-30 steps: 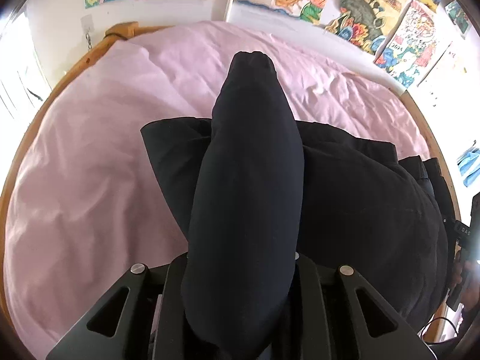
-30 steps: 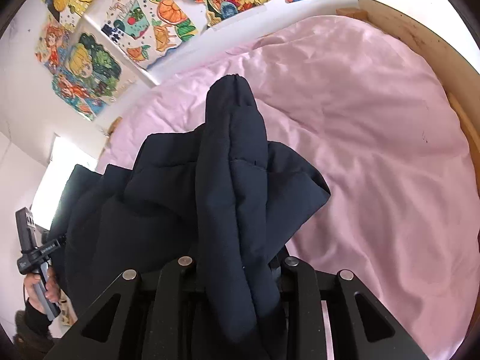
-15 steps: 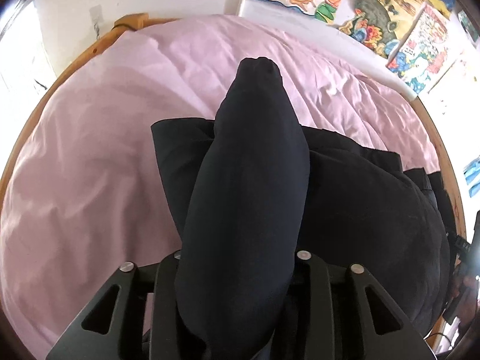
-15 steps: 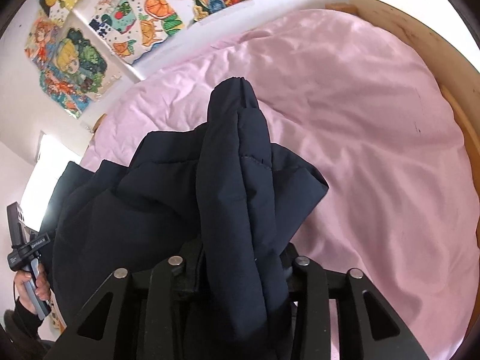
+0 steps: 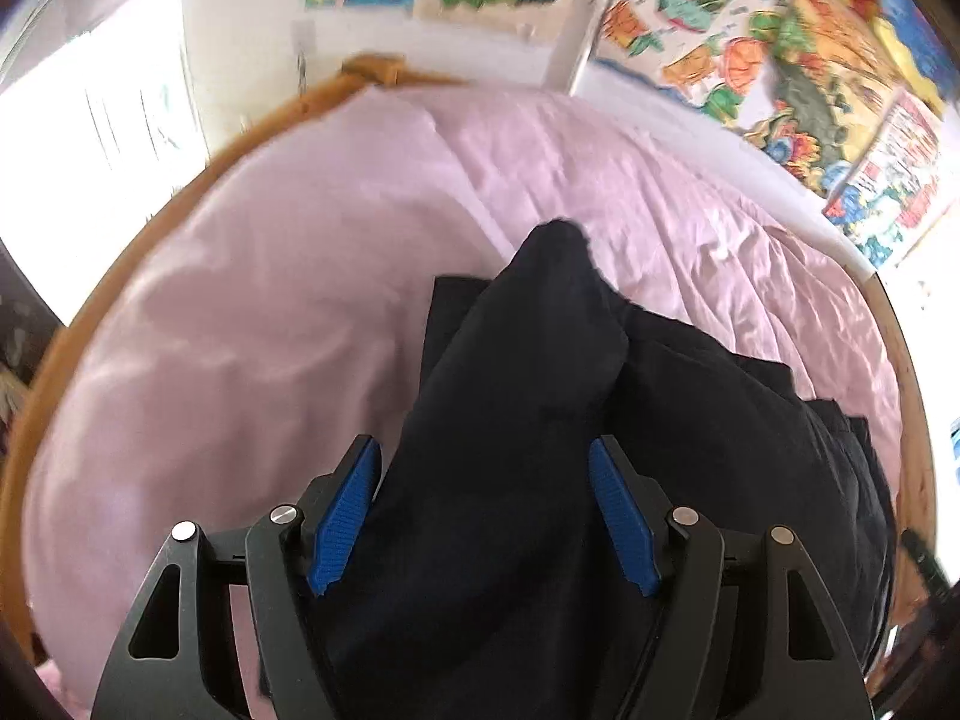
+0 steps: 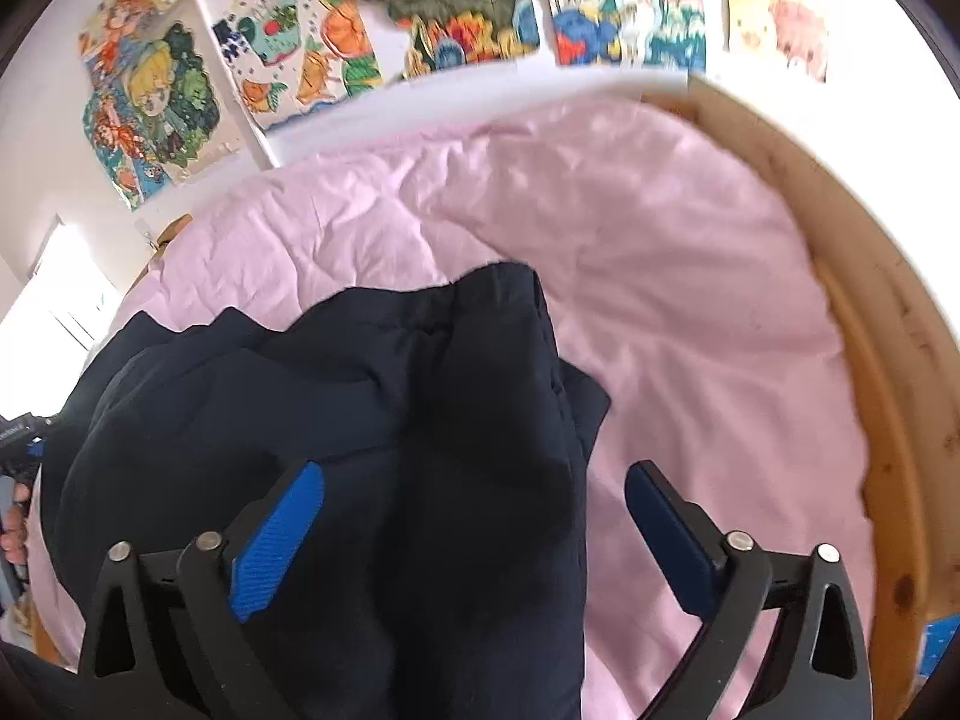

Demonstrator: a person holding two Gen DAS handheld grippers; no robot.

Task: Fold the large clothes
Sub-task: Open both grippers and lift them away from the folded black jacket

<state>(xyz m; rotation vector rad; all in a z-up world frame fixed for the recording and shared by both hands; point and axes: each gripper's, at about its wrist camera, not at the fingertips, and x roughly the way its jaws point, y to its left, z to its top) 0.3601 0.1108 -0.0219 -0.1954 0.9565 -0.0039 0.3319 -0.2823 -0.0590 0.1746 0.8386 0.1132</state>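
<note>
Fabric sits between both sets of blue pads, yet neither set bites: your left gripper stands spread, with the dark jacket bulging through the gap, and your right gripper is likewise released, its pad at 3 o'clock well clear of the cloth. You are holding nothing, so the risk lies in how you pull back. Padded fabric is draped over the fingers; withdraw at an angle and a pad could snag a ridge and drag the fold open.

Beyond the fingers, toward 12 o'clock in both views, the jacket lies heaped on the pink bedcover, bunched rather than flat. Puffy layers like these likely spring back, so the crease may relax once let go. In the right view its edge at 2 o'clock overhangs loosely and could flop out.

Farther off, the wooden bed frame curves round; the garment lies well inside it.
</note>
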